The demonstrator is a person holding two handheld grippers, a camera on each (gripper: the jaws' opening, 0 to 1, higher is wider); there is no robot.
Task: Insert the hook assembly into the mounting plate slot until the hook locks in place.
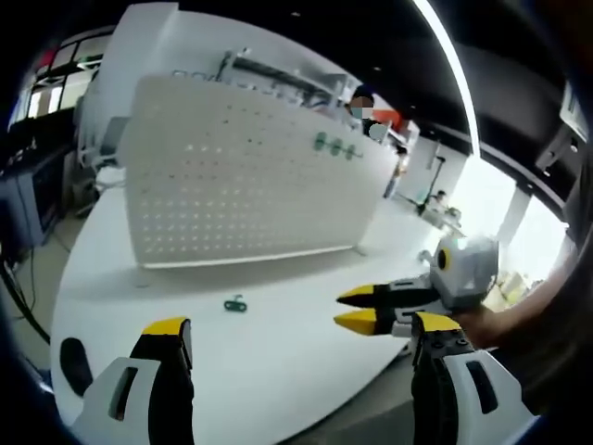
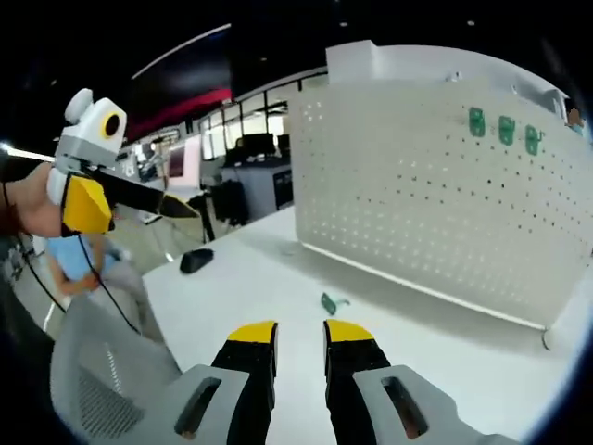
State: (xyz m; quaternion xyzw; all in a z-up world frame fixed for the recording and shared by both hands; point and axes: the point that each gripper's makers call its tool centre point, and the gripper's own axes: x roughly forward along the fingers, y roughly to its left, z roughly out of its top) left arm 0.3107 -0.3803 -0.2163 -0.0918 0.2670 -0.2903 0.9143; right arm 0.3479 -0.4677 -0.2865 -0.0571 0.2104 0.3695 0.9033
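In the left gripper view, the left tongs (image 1: 295, 336) stand wide apart and empty. The small green hook (image 1: 235, 303) lies loose on the white table (image 1: 278, 371), just before the upright pegboard (image 1: 232, 176), which carries 3 green hooks (image 1: 335, 146). The right tongs (image 1: 359, 309) enter from the right, nearly together, holding nothing.

In the right gripper view, the right tongs (image 2: 299, 335) are narrowly parted above the hook (image 2: 330, 303). It looks light, stiff and slippery plastic, best pinched across its body. No writing is legible.

No text, label, brand or number can be read in either view — the white pegboard (image 1: 250, 176) (its holes and small green hooks (image 2: 505, 128) included) carries no legible marking — nor does the tabletop.
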